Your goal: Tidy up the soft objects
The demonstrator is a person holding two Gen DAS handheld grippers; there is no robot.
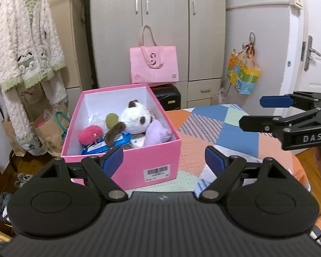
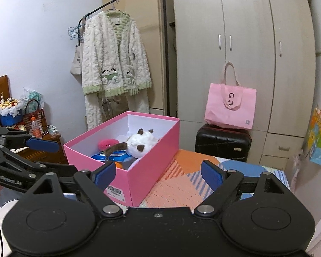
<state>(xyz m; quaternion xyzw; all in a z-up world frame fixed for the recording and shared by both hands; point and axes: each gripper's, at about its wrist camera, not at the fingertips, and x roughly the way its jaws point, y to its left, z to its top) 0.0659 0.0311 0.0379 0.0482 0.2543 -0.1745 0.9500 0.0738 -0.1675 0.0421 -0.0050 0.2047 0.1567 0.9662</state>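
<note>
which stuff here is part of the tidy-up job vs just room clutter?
Job:
pink box
white plush dog
purple plush
red plush
blue wipes pack

Clutter:
fleece robe
pink tote
black suitcase
paper bags
patchwork cloth

This is a bedroom in a home. A tall beige wardrobe (image 2: 246, 53) fills the back wall, with drawers at its foot. Left of the wardrobe a fluffy white-and-green robe (image 2: 113, 64) hangs on a clothes rail. In front of the wardrobe a pink tote (image 2: 231, 107) sits on a black suitcase (image 2: 222, 143). Right of the wardrobe is a white door (image 1: 314, 42) with a lever handle. Nearer than the wardrobe lies a patchwork blanket (image 1: 214, 128) carrying a pink box (image 1: 139, 160) of plush toys.
</note>
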